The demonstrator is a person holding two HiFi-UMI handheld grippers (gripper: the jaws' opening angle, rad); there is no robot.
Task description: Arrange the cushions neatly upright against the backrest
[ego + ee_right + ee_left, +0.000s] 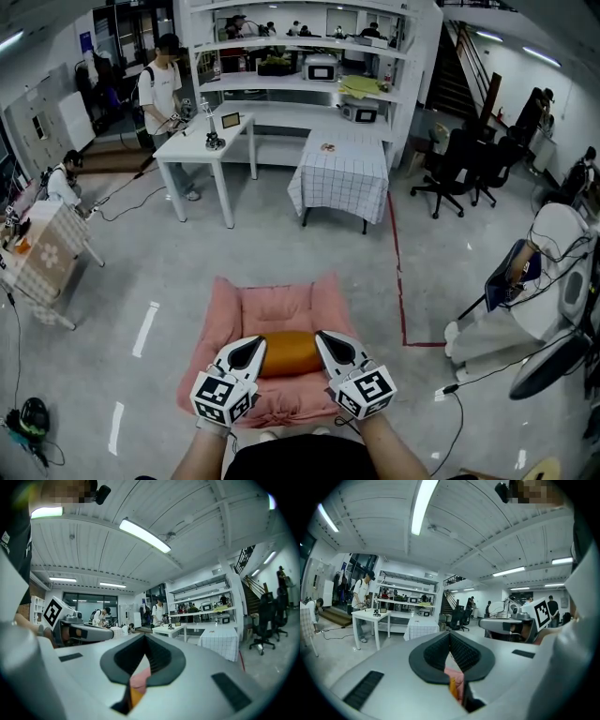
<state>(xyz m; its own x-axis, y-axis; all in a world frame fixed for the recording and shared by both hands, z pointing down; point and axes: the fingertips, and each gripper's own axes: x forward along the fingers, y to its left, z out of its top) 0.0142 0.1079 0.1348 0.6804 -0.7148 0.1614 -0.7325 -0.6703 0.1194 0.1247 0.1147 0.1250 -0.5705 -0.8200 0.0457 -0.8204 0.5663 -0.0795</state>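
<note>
Nearest, at the head view's bottom edge, the person's forearms (392,450) are reaching forward. The left gripper (251,349) and right gripper (330,347) are flanking the orange cushion (289,352), which is lying flat at lower centre on the pink floor sofa (214,328), below its backrest (277,306). Pressing it from both ends is probably how they are meaning to stand it up, but whether they are touching it is unclear.

Left gripper view: the jaws are meeting at their tips and gripping nothing. Slivers of orange and pink are peeking through underneath, which the head view is missing.

Right gripper view is showing the same: jaws together, empty, cushion below.
</note>
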